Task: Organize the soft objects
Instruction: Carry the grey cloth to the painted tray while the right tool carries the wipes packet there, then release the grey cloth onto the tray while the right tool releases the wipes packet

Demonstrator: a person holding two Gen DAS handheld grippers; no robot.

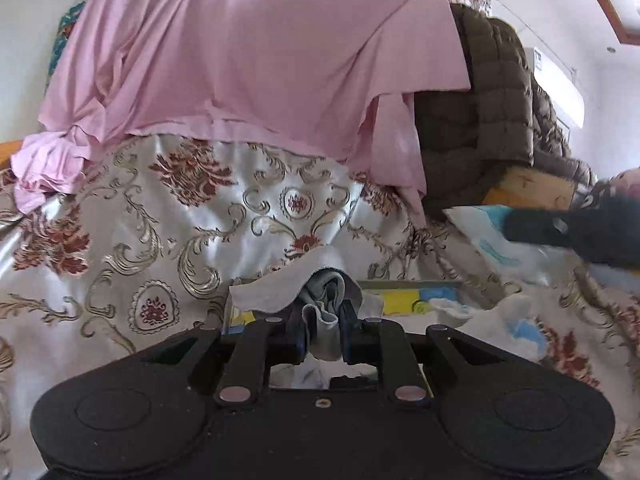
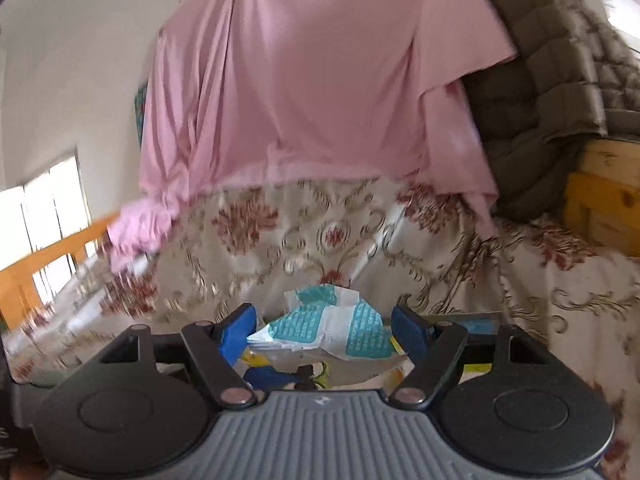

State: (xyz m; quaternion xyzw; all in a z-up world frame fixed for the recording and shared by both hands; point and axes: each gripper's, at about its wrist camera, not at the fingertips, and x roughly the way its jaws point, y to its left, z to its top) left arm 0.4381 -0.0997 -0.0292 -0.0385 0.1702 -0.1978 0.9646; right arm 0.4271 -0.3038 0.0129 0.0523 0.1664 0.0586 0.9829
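Observation:
My left gripper is shut on a bunched grey-white cloth, which spills out in front of the blue pads. It hangs over a floral bedspread. My right gripper holds a crumpled white and teal soft packet between its widely spaced blue pads. The packet looks sharp while the background is blurred. In the left wrist view the right gripper is a dark blur at the right edge with that packet at its tip.
A pink sheet hangs at the back above the bedspread. A brown quilted coat lies over a wooden bed frame on the right. A colourful box sits below the grippers. A wooden rail and a window are at left.

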